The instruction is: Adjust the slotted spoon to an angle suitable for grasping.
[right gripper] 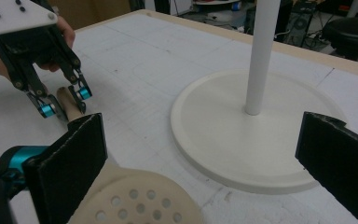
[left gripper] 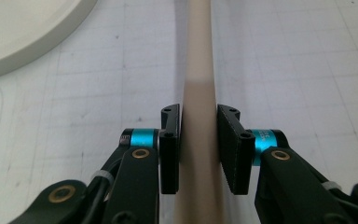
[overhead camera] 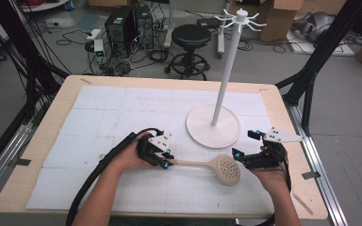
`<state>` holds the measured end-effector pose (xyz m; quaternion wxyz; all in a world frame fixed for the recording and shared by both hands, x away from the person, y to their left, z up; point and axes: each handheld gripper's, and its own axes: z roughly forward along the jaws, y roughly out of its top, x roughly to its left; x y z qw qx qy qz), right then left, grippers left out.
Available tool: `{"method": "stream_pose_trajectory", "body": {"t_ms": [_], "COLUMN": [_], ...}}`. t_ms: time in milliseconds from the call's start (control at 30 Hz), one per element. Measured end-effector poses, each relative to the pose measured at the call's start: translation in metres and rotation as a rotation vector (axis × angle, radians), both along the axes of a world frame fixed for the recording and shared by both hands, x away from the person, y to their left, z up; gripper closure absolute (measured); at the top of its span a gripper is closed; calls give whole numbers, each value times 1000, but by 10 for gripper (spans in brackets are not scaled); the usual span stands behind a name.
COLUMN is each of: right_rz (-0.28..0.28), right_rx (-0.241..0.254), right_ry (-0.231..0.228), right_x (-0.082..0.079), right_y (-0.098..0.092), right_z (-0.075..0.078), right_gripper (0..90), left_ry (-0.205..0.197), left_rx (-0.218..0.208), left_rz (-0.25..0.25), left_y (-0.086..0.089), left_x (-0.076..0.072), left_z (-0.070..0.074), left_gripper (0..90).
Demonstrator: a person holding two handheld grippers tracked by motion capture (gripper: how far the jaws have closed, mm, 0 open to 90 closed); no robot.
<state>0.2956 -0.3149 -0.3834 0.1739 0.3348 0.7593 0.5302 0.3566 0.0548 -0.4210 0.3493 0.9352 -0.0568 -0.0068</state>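
floor (overhead camera: 344, 113): grey, strewn with cables | beyond tabletop's far edge: black round stool (overhead camera: 191, 37), two dark computer towers (overhead camera: 129, 23) | far right corner: cardboard boxes (overhead camera: 283, 16) | both sides: black frame struts (overhead camera: 323, 47) | tabletop (overhead camera: 42, 141): light wood, white gridded mat (overhead camera: 103, 117)

Left gripper (overhead camera: 166, 159) clamped on the handle end of the beige slotted spoon (overhead camera: 217, 167) lying flat on the white gridded mat (overhead camera: 103, 117), right gripper (overhead camera: 245, 149) spread wide just beside the spoon's perforated head, white hanger stand (overhead camera: 213, 126) upright right behind them.
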Motion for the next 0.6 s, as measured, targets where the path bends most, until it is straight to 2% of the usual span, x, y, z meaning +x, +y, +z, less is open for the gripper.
{"method": "stream_pose_trajectory", "body": {"t_ms": [133, 300, 500, 600], "right_rz": [2, 2, 2, 2], "right_rx": [-4, -6, -7, -6], "right_ry": [-2, 1, 2, -5], "right_x": [0, 0, 0, -1], "right_y": [0, 1, 1, 1], "right_z": [0, 0, 0, 0], "right_gripper": [10, 10, 10, 10], "left_ry": [-3, -3, 28, 33], "left_rx": [4, 1, -9, -40], "left_rz": [-12, -23, -8, 17], "left_y": [-17, -28, -26, -18], "left_x": [-1, -1, 0, -1], "left_z": [-3, -5, -6, -2], "left_gripper": [713, 713, 690, 605]}}
